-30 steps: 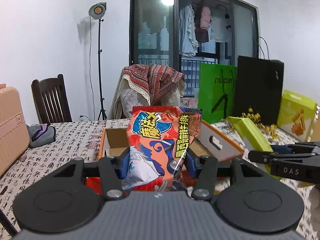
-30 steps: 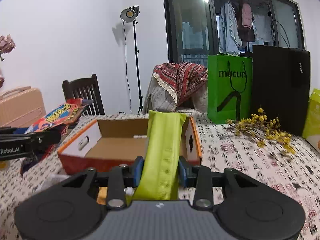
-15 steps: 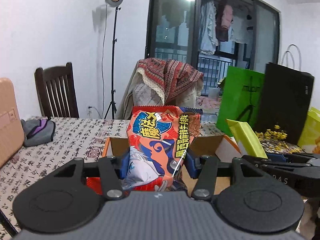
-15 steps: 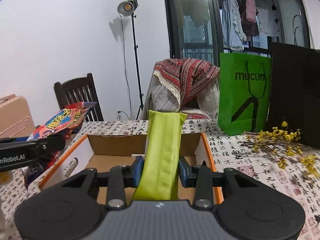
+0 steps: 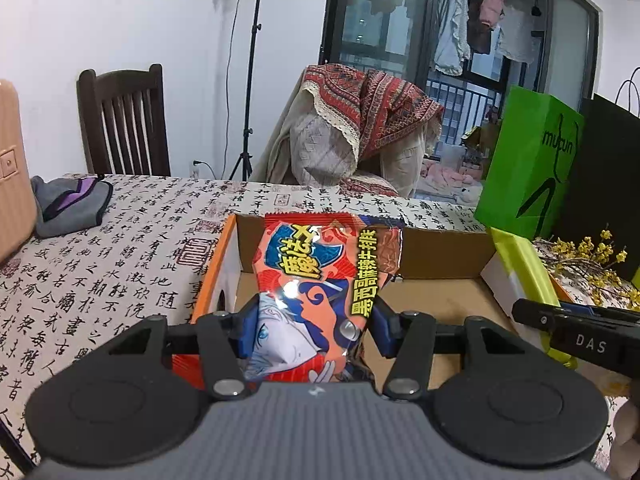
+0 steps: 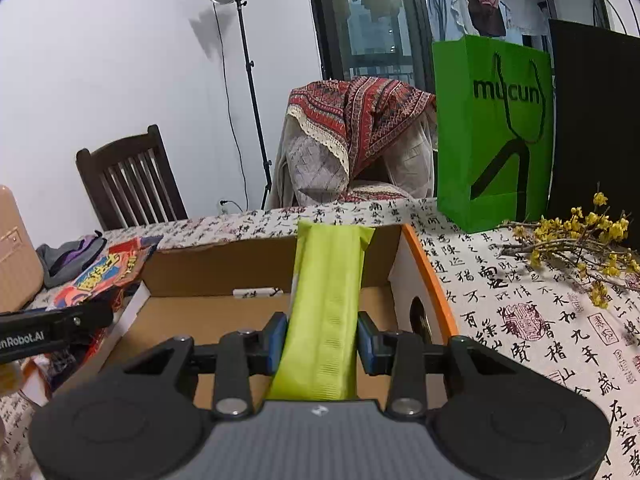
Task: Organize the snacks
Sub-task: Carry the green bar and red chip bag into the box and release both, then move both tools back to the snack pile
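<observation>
My left gripper (image 5: 314,316) has a red-orange snack packet (image 5: 320,272) upright between its blue pads, and its jaws are opening slightly while the pads still touch the packet. It hangs over the left part of an open cardboard box (image 5: 440,248) with orange edges. My right gripper (image 6: 322,340) is shut on a long lime-green packet (image 6: 328,280) over the right part of the same box (image 6: 224,268). Each view shows the other gripper at its edge: the green packet (image 5: 520,264) to the right, the red packet (image 6: 104,272) to the left.
The table carries a calligraphy-print cloth (image 5: 120,260). A green paper bag (image 6: 492,128), a black bag (image 6: 596,120) and yellow dried flowers (image 6: 580,240) stand right of the box. A grey pouch (image 5: 68,204) and a pink case (image 5: 12,168) lie left. Two chairs and a lamp stand are behind.
Both grippers have come forward and down with their packets, from beside the box to over its open top. The box now fills the lower middle of both views.
</observation>
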